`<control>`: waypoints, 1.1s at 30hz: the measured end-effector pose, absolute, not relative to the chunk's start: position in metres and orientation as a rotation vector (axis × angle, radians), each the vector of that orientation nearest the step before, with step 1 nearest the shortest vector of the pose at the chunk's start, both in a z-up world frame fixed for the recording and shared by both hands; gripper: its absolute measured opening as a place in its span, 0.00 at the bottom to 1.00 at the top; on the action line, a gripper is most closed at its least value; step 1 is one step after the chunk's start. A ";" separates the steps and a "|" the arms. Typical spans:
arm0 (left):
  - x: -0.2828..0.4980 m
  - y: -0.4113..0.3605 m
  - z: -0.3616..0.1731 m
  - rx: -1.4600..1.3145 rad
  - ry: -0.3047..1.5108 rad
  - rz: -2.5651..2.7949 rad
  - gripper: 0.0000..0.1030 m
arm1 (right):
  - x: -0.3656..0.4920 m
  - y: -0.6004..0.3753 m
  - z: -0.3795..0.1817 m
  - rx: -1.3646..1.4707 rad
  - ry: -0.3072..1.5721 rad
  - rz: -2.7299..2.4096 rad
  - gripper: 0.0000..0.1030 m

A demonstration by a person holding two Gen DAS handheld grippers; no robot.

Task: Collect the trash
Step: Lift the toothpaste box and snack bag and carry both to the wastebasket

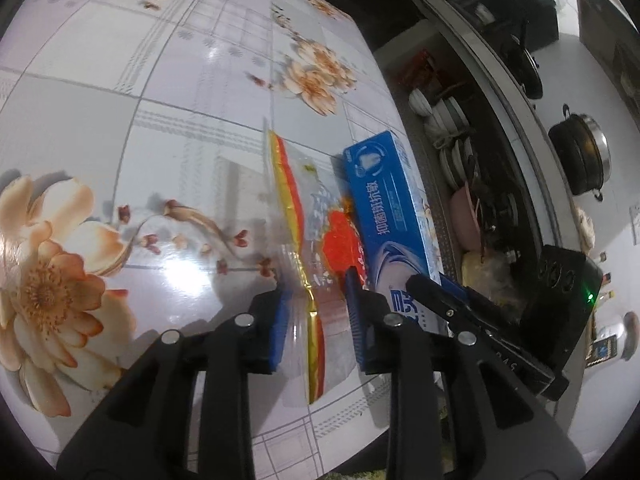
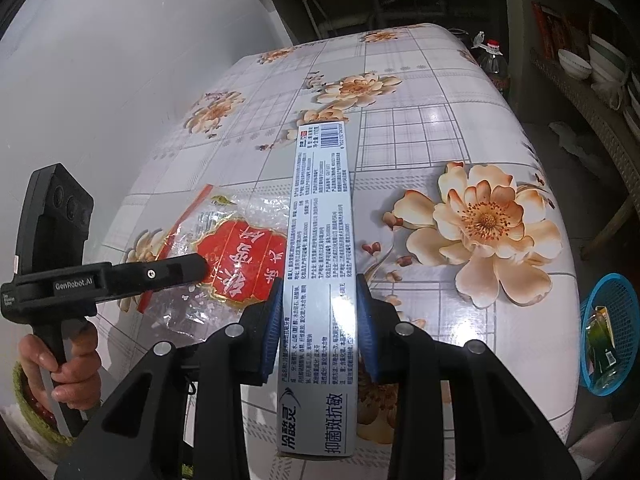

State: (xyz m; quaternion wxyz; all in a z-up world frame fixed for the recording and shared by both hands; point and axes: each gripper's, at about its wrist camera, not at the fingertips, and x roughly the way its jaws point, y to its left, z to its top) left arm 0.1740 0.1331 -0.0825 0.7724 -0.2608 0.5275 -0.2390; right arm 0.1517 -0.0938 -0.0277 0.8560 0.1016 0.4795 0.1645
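one toothpaste box (image 2: 320, 264), lengthwise away, seemingly level

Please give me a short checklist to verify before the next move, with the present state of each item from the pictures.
1. Right hand-held gripper clamps the toothpaste box: ok.
2. Left hand-held gripper straddles the plastic wrapper: ok.
3. Left pads press the wrapper: not ok, gap visible.
4. Wrapper lies flat on the table: ok.
5. Blue basket beside the table has room: ok, only partly filled.
6. Box clear of the wrapper: cannot tell.
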 end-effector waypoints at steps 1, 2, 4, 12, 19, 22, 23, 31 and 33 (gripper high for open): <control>0.174 0.131 -0.081 -0.543 1.134 -0.508 0.22 | 0.152 -0.095 -0.028 0.221 1.008 0.347 0.33; 0.174 0.129 -0.080 -0.523 1.128 -0.508 0.18 | 0.152 -0.095 -0.028 0.226 1.007 0.347 0.33; 0.174 0.127 -0.077 -0.507 1.119 -0.509 0.11 | 0.152 -0.098 -0.028 0.246 1.009 0.348 0.32; 0.174 0.125 -0.060 -0.502 1.073 -0.534 0.08 | 0.148 -0.122 -0.022 0.337 0.981 0.324 0.32; 0.178 0.101 -0.031 -0.488 1.024 -0.609 0.08 | 0.140 -0.153 -0.005 0.401 0.912 0.287 0.32; 0.181 0.081 -0.018 -0.467 1.010 -0.655 0.08 | 0.133 -0.171 0.003 0.427 0.875 0.260 0.32; 0.181 0.075 -0.015 -0.459 1.008 -0.666 0.08 | 0.131 -0.176 0.004 0.434 0.867 0.251 0.32; 0.187 -0.006 0.010 -0.363 1.006 -0.801 0.08 | 0.103 -0.243 0.009 0.518 0.792 0.116 0.32; 0.190 -0.035 0.015 -0.325 1.015 -0.844 0.08 | 0.093 -0.261 0.009 0.531 0.777 0.068 0.32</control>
